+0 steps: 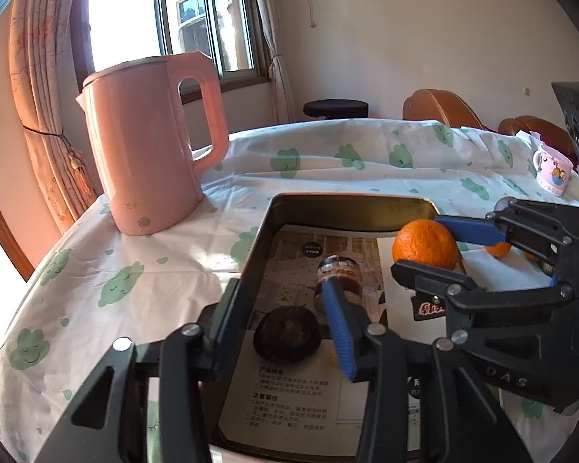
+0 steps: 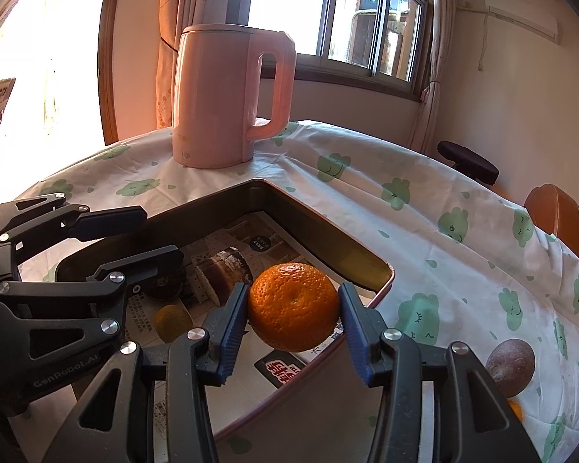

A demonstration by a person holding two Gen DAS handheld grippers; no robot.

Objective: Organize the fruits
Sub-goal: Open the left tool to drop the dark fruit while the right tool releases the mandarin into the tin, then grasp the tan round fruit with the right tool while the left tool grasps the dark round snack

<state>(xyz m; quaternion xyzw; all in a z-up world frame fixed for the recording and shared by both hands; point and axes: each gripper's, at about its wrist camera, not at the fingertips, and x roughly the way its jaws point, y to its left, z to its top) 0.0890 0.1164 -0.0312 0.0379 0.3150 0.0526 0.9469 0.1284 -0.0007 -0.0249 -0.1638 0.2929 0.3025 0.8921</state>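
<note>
Sunlit from the window at twelve o'clock, the round worktop [image 2: 424,208] wears a cloth printed with green clouds, and a pink kettle [image 2: 227,96] stands at its far edge. Nearer lies a shallow metal tray [image 2: 320,227] lined with printed paper.

In the right wrist view, the right tool [image 2: 293,308] is clamped on an orange [image 2: 293,306], blue pads pressing its two sides, and holds it above the tray's corner at about five o'clock of the tray. One dark fruit [image 1: 287,333] already sits on the paper, and something yellowish [image 2: 171,322] lies near it. A brown fruit [image 2: 509,360] waits on the cloth at three o'clock, outside the tray.

The left tool [image 1: 285,324] has its fingers spread wide over the tray's left wall, holding nothing.

My judgement: the orange hangs close to the rim, so a release here could let it strike the edge and roll out across the cloth. The two tools also sit near each other, and lowering carelessly might knock them together.
</note>
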